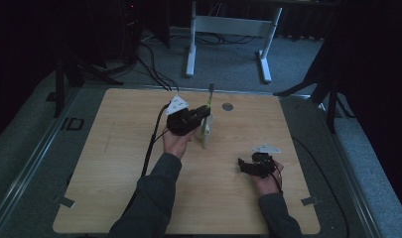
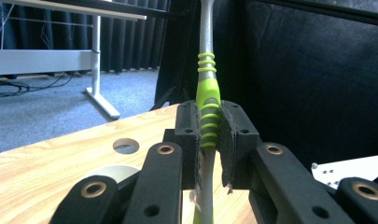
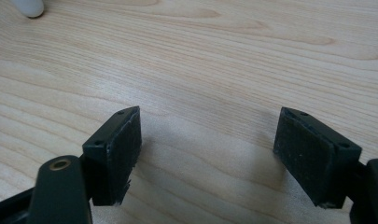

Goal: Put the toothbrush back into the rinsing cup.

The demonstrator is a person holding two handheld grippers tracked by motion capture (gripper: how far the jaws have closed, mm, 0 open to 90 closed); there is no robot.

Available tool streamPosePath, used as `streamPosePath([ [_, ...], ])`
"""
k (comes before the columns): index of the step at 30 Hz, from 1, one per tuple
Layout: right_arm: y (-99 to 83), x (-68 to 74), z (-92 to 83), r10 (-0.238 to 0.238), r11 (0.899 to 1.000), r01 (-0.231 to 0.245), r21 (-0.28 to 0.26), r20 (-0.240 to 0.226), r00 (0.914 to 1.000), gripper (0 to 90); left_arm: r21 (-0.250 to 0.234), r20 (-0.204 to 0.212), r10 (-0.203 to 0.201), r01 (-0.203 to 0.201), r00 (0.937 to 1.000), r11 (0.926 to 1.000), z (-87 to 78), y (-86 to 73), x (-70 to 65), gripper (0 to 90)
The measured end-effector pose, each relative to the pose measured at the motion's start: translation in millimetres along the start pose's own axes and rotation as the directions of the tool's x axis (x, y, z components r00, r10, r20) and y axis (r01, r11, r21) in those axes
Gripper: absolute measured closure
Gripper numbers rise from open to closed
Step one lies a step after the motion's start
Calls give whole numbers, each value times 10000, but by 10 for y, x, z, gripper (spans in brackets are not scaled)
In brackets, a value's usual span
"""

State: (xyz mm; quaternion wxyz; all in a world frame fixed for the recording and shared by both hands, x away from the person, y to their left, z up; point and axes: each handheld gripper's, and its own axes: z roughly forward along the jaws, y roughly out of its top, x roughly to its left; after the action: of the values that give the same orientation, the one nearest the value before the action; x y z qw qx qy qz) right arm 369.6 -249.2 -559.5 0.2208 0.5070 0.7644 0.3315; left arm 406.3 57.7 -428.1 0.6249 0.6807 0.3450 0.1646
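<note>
A: Up close, black pads (image 2: 233,140) of the left hand-held gripper (image 2: 209,140) clamped tight on a toothbrush (image 2: 208,93), right on the green ribbed bit of the handle. Grey neck running straight up out of frame.

B: Same from above. Left hand-held gripper (image 1: 204,112) out over the middle of the bench (image 1: 119,198), toothbrush (image 1: 209,101) standing near upright, lower end down in or right by a pale cup (image 1: 207,130). Too dark to tell which.

A: Yep, bit of pale rim (image 2: 113,171) peeking just behind the left pad. And the right one?

B: Right hand-held gripper (image 3: 207,154) wide open, nothing between the pads, just bare wood grain underneath. From above, sitting low near the front right of the bench (image 1: 244,164), well apart from the cup.

A: Round hole (image 1: 227,106) in the bench just past the cup too.
</note>
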Motion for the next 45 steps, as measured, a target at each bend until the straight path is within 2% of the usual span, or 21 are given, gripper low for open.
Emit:
streamPosePath([
  [11, 0, -1, 0, -5, 10000, 5, -3, -7, 10000, 228, -76, 52, 14, -14, 10000, 10000, 54, -6, -14, 788],
  [45, 0, -2, 0, -14, 10000, 14, 2, -14, 10000, 227, -351, -269, -33, 23, 9996, 9994, 164, -60, 75, 788],
])
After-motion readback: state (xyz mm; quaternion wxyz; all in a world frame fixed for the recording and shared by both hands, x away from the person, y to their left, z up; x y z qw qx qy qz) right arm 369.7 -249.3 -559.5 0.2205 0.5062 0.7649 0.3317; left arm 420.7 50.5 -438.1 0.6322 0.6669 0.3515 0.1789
